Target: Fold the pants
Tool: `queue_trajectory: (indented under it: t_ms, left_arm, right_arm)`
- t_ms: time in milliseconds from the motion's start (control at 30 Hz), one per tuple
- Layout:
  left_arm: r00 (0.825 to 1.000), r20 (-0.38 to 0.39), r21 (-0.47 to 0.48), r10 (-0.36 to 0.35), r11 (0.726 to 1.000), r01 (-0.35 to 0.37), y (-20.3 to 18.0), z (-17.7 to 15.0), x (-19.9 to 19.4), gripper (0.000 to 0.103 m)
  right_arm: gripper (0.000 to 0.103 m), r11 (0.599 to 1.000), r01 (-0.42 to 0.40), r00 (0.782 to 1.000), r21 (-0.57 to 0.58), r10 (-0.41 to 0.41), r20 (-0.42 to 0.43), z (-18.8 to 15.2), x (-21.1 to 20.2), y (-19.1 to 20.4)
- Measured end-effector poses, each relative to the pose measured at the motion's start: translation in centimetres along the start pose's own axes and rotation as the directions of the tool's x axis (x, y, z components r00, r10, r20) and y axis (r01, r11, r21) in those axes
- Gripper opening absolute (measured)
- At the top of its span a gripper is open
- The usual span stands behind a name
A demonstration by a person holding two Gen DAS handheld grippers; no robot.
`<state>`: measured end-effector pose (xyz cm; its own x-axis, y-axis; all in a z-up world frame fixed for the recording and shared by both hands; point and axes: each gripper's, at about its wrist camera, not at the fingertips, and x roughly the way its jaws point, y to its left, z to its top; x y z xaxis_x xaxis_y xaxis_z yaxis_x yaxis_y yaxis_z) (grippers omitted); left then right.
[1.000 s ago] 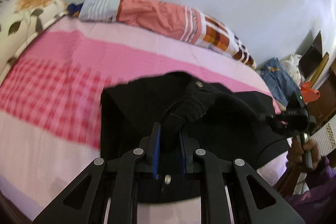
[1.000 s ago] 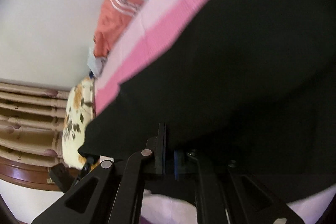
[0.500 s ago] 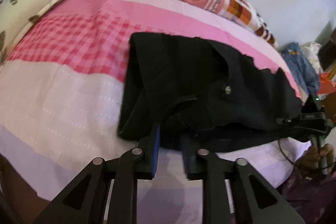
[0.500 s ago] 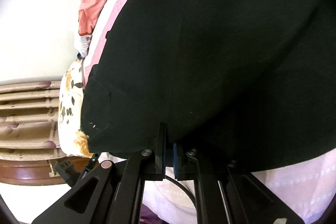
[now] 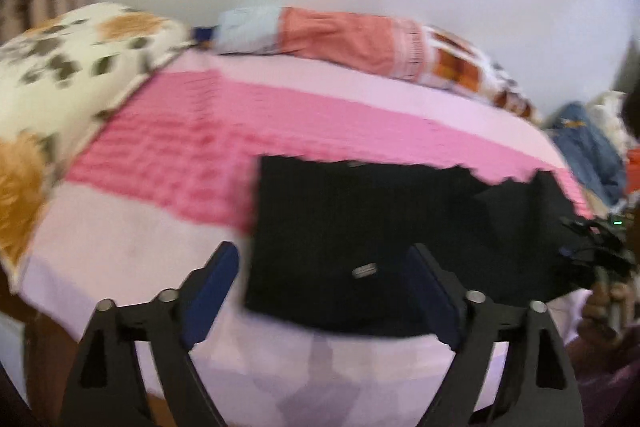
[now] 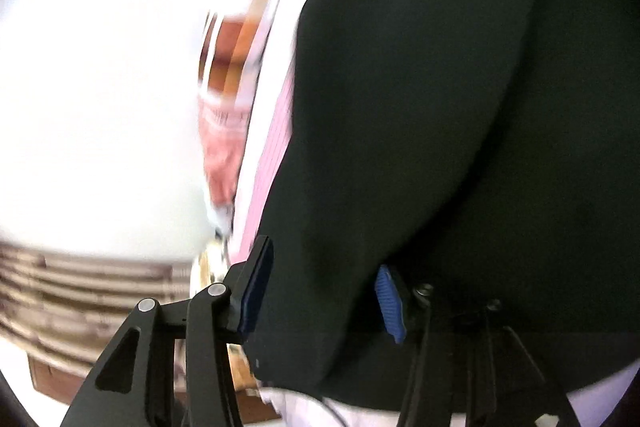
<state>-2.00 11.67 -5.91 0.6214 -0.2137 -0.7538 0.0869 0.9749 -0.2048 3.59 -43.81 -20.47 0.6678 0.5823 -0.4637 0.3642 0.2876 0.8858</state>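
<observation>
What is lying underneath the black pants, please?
The black pants lie on the pink bedsheet, which shows on its left, far and near sides. Whatever is directly beneath the fabric is covered and cannot be seen.

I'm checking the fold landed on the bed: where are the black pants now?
In the left wrist view the black pants lie folded on the pink bedsheet, lower right of centre, near the bed's front edge.

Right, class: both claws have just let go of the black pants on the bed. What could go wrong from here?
1. The folded black fabric pants lie near the front edge of the pink checked bedsheet; a nudge could slide them off.
2. The open right claw sits against the cloth and could snag it when pulled away.
3. The far edge looks uneven, so the next fold may come out crooked.
</observation>
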Motion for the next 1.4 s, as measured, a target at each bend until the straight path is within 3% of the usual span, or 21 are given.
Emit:
queue_trajectory:
  t_ms: [100, 333, 400, 433, 467, 500, 667, 800, 967, 1167, 1400]
  left_arm:
    - [0.995, -0.059, 0.017, -0.083, 0.996, 0.084, -3.1, 0.3, 3.3, 0.087]
    - [0.983, -0.141, 0.021, -0.121, 0.992, 0.125, -6.1, -0.8, 7.9, 0.087]
    - [0.977, -0.177, 0.004, -0.119, 0.993, 0.121, -6.1, -1.4, 9.0, 0.087]
    - [0.976, -0.181, -0.002, -0.117, 0.993, 0.118, -6.1, -1.6, 9.2, 0.087]
    - [0.976, -0.184, -0.006, -0.113, 0.993, 0.114, -6.0, -1.8, 9.4, 0.087]
    - [0.977, -0.183, -0.006, -0.111, 0.994, 0.112, -5.9, -1.9, 9.4, 0.087]
    - [0.977, -0.185, 0.012, -0.104, 0.994, 0.108, -6.1, -1.9, 9.7, 0.087]
    - [0.977, -0.191, 0.029, -0.090, 0.995, 0.097, -5.9, -1.7, 9.4, 0.087]
    - [0.972, -0.215, -0.030, -0.093, 0.996, 0.089, -4.5, -2.1, 8.9, 0.087]
    - [0.973, -0.217, -0.009, -0.077, 0.997, 0.076, -4.1, -2.8, 8.7, 0.087]
    - [0.982, -0.185, 0.073, -0.031, 0.996, 0.045, -4.7, -3.3, 9.0, 0.087]
  right_arm:
    - [0.043, 0.996, -0.062, 0.993, 0.062, 0.055, 0.105, 2.9, -2.0, -2.0]
    - [0.041, 0.990, -0.093, 0.965, 0.109, 0.062, 0.256, 8.2, -6.2, -4.1]
    - [0.031, 0.992, -0.071, 0.965, 0.107, 0.041, 0.260, 9.0, -6.7, -4.3]
    - [0.016, 0.996, -0.024, 0.966, 0.089, 0.001, 0.257, 9.0, -6.5, -3.6]
    - [0.008, 0.997, 0.016, 0.968, 0.075, -0.034, 0.250, 9.2, -6.4, -3.4]
    - [0.008, 0.997, 0.031, 0.968, 0.075, -0.049, 0.244, 9.6, -6.9, -3.9]
    - [0.006, 0.994, 0.103, 0.960, 0.040, -0.110, 0.256, 9.1, -7.8, -3.0]
    - [0.005, 0.991, 0.128, 0.944, 0.024, -0.129, 0.304, 7.5, -13.1, -3.4]
    - [0.005, 0.981, 0.177, 0.929, 0.084, -0.195, 0.314, 4.3, -17.7, -6.2]
    - [0.005, 0.965, 0.154, 0.937, 0.214, -0.212, 0.279, 3.3, -18.0, -10.4]
    - [0.005, 0.969, 0.152, 0.935, 0.193, -0.204, 0.290, 3.0, -18.5, -9.7]
